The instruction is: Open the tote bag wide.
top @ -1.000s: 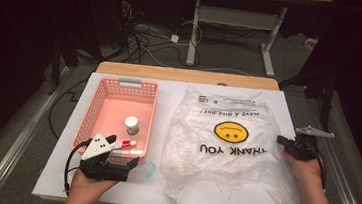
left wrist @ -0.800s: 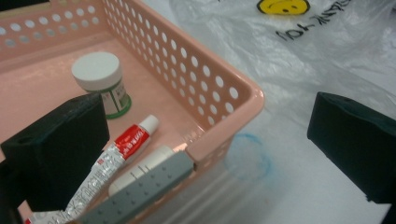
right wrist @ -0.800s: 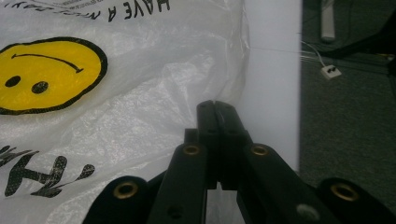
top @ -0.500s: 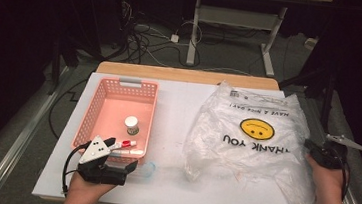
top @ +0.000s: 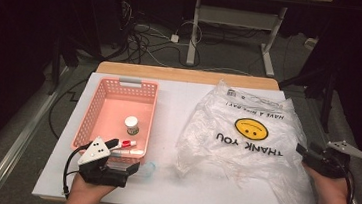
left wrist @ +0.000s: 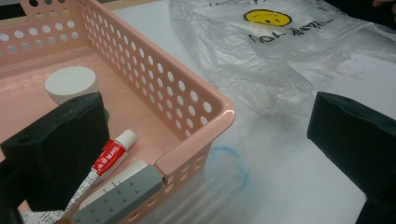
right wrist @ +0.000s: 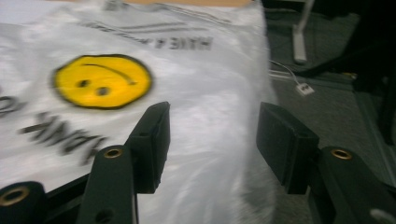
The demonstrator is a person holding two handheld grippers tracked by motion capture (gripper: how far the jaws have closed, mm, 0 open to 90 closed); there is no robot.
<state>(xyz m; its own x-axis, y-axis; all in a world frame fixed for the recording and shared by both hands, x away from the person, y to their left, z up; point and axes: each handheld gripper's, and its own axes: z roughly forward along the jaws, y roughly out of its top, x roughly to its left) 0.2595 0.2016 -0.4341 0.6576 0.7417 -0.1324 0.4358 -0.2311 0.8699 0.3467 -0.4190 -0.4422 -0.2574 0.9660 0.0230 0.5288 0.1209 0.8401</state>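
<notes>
Basket (top: 99, 105) first, at your left: pink, perforated, sitting on the white tabletop (top: 161, 180). Inside it stand a small white-capped jar (top: 131, 125), a red-and-white tube (top: 125, 144) lying near the front wall, and a grey-and-white flat piece (left wrist: 122, 192) against the front corner. Your left claw (top: 135, 167) rests low just in front of the basket's near right corner, jaws spread wide with nothing between them; in the left gripper view one jaw sits over the basket's inside and the other over bare tabletop. A faint blue ring (left wrist: 229, 163) marks the tabletop just outside that corner.

Past the middle lies the clear plastic bag (top: 246, 138), crumpled and flat, its yellow smiley (top: 250, 129) and "THANK YOU" print upside down from your side. Your right claw (top: 304, 153) is at the bag's right edge, near the tabletop's right side. Its jaws have just been opening and now stand apart; the right gripper view shows the bag's film lying between and beyond them, with neither pad pressing on it.
</notes>
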